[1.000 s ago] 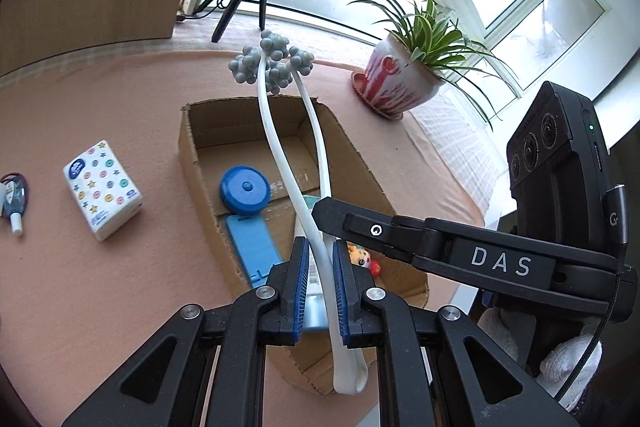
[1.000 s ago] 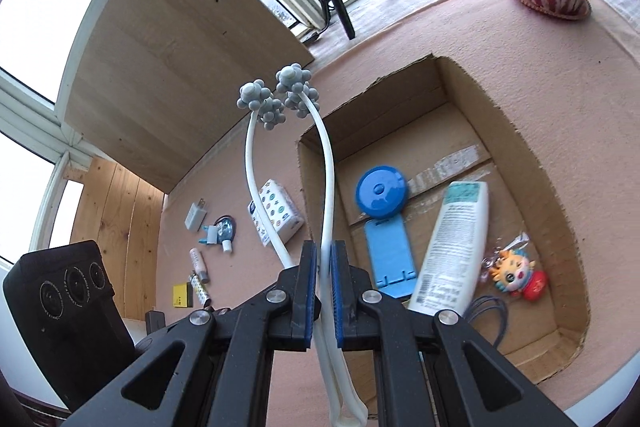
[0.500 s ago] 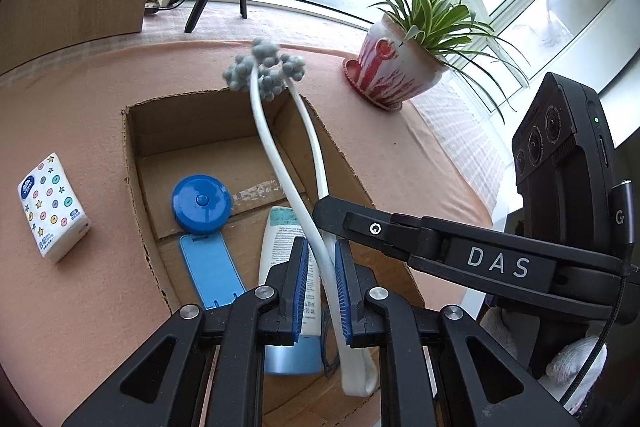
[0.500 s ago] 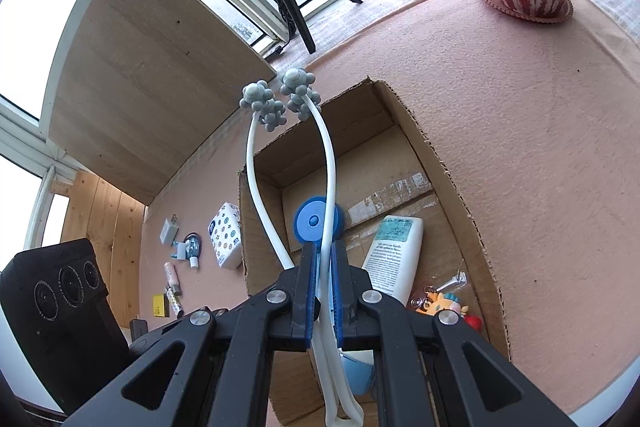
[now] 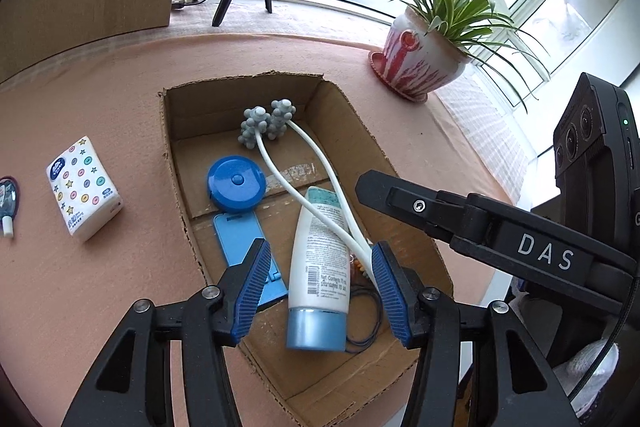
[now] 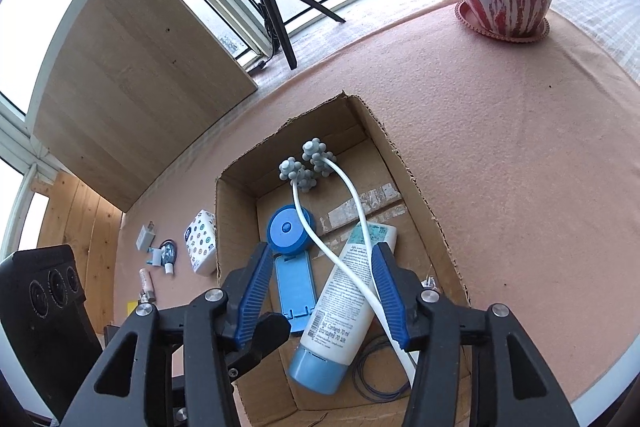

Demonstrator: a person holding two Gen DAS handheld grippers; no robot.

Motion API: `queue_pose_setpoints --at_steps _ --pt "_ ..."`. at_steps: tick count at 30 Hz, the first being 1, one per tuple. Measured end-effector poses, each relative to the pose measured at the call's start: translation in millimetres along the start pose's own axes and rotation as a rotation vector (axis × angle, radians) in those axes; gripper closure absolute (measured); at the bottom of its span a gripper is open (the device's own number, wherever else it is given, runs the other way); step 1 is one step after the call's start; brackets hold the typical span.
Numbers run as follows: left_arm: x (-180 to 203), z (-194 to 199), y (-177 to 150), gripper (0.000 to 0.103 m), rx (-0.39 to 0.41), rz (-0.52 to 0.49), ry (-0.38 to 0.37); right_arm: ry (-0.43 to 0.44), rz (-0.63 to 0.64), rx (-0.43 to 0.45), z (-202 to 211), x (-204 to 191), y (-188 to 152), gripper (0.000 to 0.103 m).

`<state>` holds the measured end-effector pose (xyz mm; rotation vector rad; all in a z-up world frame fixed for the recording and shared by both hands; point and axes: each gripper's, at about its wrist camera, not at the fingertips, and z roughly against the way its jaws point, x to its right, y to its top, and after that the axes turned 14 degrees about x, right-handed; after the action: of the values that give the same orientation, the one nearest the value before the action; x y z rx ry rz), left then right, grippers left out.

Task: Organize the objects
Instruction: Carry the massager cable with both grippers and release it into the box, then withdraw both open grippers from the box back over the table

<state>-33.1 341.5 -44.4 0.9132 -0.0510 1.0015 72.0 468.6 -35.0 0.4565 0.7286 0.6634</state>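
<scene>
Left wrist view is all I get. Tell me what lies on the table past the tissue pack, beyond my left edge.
Observer: The right wrist view shows a white plug adapter beyond the tissue pack, on the pink table.
Operator: List anything nearer than that.
Observer: A small pinkish tube lies nearer, with something yellow by it, too small to identify.
Operator: Now report the right gripper.
Observer: The right gripper has its jaws opening. The massager runs its white stem along one pad, not pinched between the two.
</scene>
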Motion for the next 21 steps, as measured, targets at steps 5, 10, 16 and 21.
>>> queue_pose_setpoints --at_steps 5,10,16,21 --pt "-14.6 12.1 -9.8 0.046 -0.002 0.024 0.031 -0.004 0.012 -0.007 -0.5 -4.6 -8.8 0.053" --pt "-32.6 37.2 -19.1 0.046 0.012 0.047 0.071 -0.001 0.069 0.0 2.0 -19.5 -18.9 0.053" --pt "-65.0 85.0 -32.1 0.046 0.054 0.097 0.123 0.036 0.129 -0.019 2.4 -42.7 -29.5 0.053" --pt "-103.1 126.8 -53.2 0.046 0.071 0.165 0.213 0.075 0.177 -0.016 7.0 -65.1 -38.3 0.053"
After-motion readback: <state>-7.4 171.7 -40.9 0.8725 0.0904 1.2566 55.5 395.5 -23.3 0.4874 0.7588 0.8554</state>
